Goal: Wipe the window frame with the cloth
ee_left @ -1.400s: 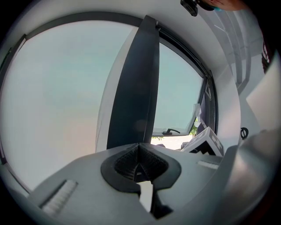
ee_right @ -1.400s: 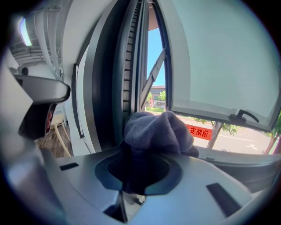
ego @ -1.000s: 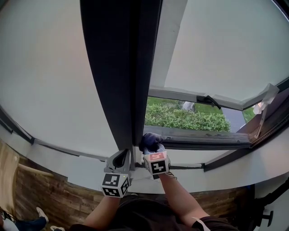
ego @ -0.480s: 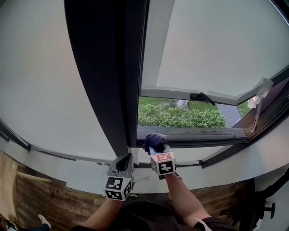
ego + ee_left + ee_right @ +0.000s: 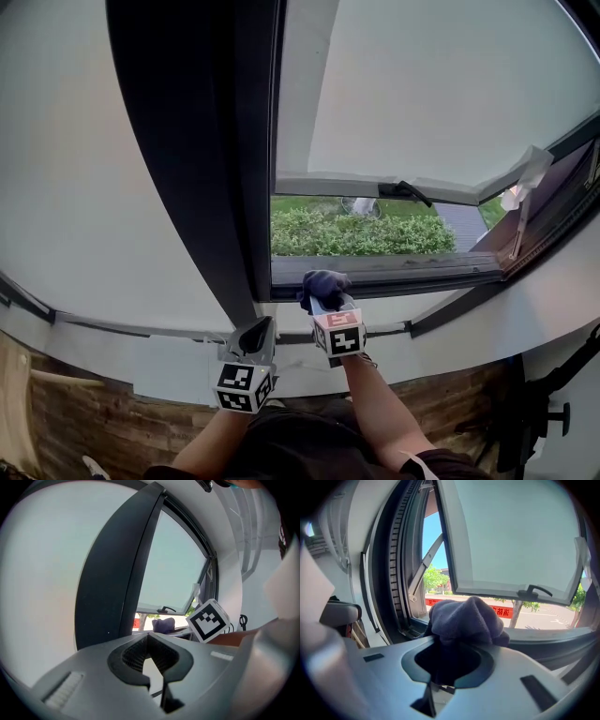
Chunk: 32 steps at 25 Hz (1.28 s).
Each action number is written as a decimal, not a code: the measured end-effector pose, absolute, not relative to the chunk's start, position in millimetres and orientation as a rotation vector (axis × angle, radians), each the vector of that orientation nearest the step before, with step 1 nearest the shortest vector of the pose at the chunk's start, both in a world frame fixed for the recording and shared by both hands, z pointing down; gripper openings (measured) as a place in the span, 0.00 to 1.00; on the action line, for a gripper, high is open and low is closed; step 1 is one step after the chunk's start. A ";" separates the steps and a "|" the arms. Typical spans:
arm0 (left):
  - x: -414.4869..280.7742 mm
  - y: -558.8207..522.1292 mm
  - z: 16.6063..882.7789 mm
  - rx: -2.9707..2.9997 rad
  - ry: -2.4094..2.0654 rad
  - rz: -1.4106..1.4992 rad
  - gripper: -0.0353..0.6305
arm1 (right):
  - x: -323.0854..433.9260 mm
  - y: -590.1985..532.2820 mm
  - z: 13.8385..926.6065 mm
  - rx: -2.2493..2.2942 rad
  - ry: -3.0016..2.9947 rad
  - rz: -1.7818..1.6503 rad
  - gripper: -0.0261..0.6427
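Observation:
A dark blue cloth (image 5: 323, 283) is bunched in my right gripper (image 5: 325, 298), which is shut on it and presses it against the dark lower rail of the window frame (image 5: 412, 270). In the right gripper view the cloth (image 5: 466, 618) bulges out over the right gripper (image 5: 457, 644), with the frame's left corner and hinge arm behind it. My left gripper (image 5: 257, 334) hangs lower left by the foot of the dark mullion (image 5: 192, 141), holding nothing. In the left gripper view the left gripper (image 5: 149, 641) has its jaws met at the tips, and the cloth (image 5: 162, 624) shows beyond.
The sash (image 5: 422, 103) is swung outward, its black handle (image 5: 403, 190) on the bottom edge. A green hedge (image 5: 352, 234) lies outside below. A white sill (image 5: 141, 337) runs under the glass, with wood floor (image 5: 84, 422) beneath. A paper tag (image 5: 520, 183) hangs at the right corner.
The right gripper has slid the cloth a little to the right along the lower rail, away from the mullion. The left gripper stays by the mullion's foot.

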<state>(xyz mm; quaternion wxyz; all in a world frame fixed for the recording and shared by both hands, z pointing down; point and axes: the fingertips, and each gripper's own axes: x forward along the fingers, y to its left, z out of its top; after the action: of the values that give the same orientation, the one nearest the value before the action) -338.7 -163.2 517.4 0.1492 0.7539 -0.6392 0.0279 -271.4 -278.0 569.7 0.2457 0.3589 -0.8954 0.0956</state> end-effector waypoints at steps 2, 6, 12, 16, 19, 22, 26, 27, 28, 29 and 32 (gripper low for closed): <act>-330.7 -163.5 515.7 2.188 -1.821 0.083 0.06 | -261.5 -279.3 570.4 1.007 -2.425 0.282 0.14; -317.1 -175.0 513.3 2.210 -1.801 0.078 0.06 | -238.6 -290.3 570.1 1.059 -2.412 0.290 0.14; -288.2 -185.4 516.5 2.231 -1.758 0.103 0.06 | -189.7 -309.9 570.2 1.159 -2.372 0.318 0.14; -273.5 -193.9 520.0 2.222 -1.752 0.117 0.06 | -173.9 -317.5 568.9 1.166 -2.372 0.310 0.14; -259.2 -202.8 520.1 2.223 -1.746 0.119 0.06 | -160.1 -322.3 568.7 1.177 -2.374 0.303 0.14; -239.7 -212.7 522.2 2.231 -1.727 0.126 0.06 | -139.1 -331.7 568.6 1.193 -2.362 0.305 0.14; -209.7 -229.3 522.0 2.246 -1.704 0.124 0.06 | -107.2 -344.7 569.8 1.200 -2.340 0.302 0.14; -201.9 -234.1 521.1 2.251 -1.698 0.123 0.06 | -100.1 -347.5 569.9 1.196 -2.336 0.303 0.14; -194.0 -238.8 520.1 2.255 -1.693 0.121 0.06 | -93.4 -350.1 569.6 1.194 -2.333 0.305 0.14; -186.3 -243.0 519.2 2.258 -1.687 0.120 0.06 | -86.8 -352.7 569.2 1.194 -2.332 0.307 0.14; -163.3 -252.8 519.0 2.269 -1.666 0.130 0.06 | -65.6 -360.4 568.0 1.204 -2.328 0.314 0.14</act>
<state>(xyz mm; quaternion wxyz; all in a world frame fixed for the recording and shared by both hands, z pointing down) -163.3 -252.8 519.0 0.1610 0.7946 -0.5836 0.0456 -65.6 -360.4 568.0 0.2484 0.4418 -0.8543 0.1152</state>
